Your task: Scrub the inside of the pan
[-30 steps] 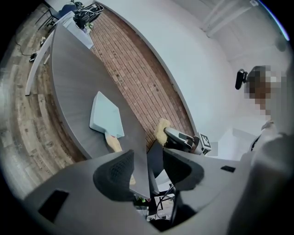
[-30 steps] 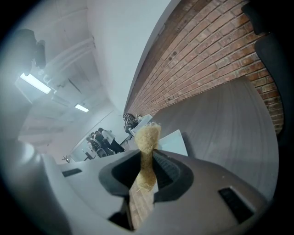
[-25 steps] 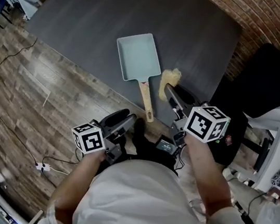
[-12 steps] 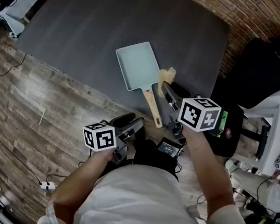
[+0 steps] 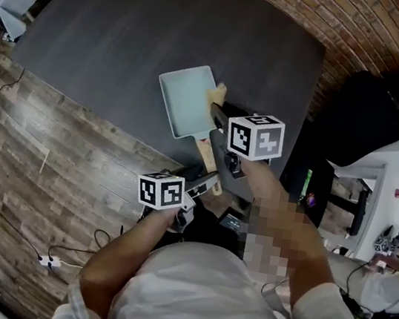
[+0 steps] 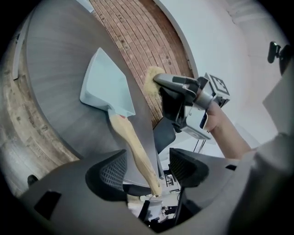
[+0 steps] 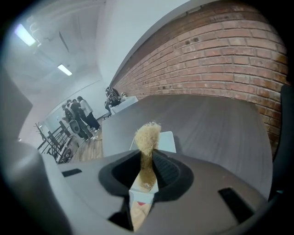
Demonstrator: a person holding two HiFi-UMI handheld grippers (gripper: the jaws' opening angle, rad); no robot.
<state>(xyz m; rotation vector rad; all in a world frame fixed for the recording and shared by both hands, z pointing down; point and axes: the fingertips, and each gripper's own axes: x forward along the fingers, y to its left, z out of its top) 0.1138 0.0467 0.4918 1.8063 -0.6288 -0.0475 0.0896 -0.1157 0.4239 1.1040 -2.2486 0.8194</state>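
Right gripper point(image 7: 147, 170) clamps scrubber point(image 7: 147, 136) at pan's point(image 5: 186, 99) right rim. Handle point(image 6: 132, 146) runs near, its end between left gripper's point(image 6: 149, 170) wide, just-opened jaws, unpressed.

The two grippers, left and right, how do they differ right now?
Jaws: the left gripper stands open, its jaws having just been opening, while the right gripper is shut.
Contents: the left has the pan's wooden handle lying unpressed between its jaws; the right clamps a yellow fibrous scrubber.
Place: the left sits at the handle's end, the right by the pan rim.
Both carry marker cubes.
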